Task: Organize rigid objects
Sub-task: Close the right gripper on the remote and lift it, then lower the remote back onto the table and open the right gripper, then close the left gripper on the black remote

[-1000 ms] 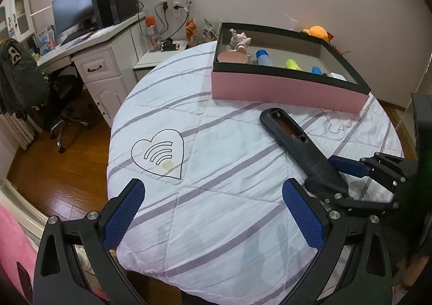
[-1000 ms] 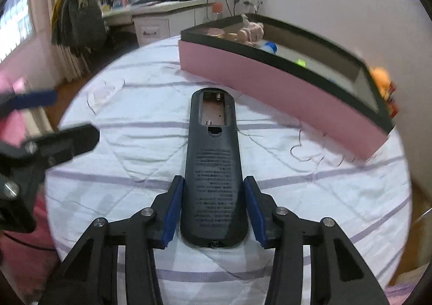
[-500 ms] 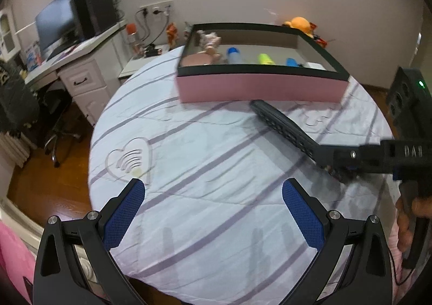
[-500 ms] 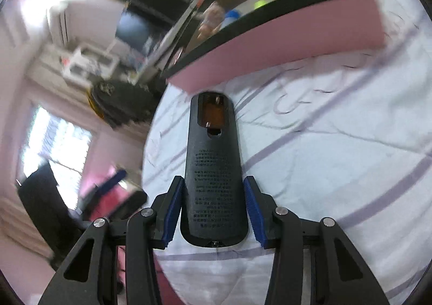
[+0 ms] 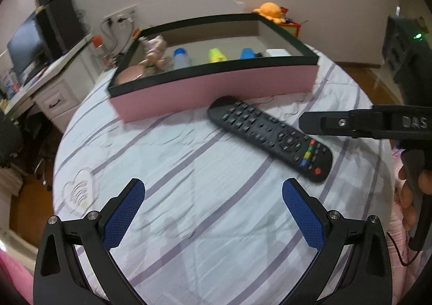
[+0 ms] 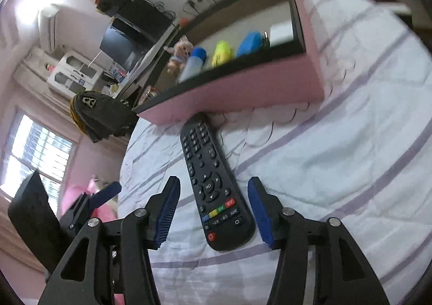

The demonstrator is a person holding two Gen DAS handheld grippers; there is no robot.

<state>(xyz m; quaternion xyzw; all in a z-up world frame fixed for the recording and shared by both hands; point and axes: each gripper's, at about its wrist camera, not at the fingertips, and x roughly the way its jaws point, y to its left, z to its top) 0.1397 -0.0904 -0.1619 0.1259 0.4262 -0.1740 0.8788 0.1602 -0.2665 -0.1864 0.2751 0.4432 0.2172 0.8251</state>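
Note:
A black remote control point(image 5: 270, 137) lies buttons up on the quilted round table, its far end against the pink box point(image 5: 216, 89). In the right wrist view the remote point(image 6: 216, 189) lies between my open right fingers. My right gripper point(image 6: 213, 210) is open and straddles its near end without gripping. The right gripper's side also shows in the left wrist view point(image 5: 351, 124). My left gripper point(image 5: 213, 218) is open and empty, over the near part of the table.
The pink box with a black rim point(image 6: 243, 89) holds a plush toy point(image 5: 155, 48), blue and yellow items and a white block. A desk with a monitor point(image 5: 24, 48) stands at the left. The table edge point(image 5: 58, 170) drops to wooden floor.
My right gripper turned the remote over from back up to buttons up, set it on the table and opened. The left gripper stayed open.

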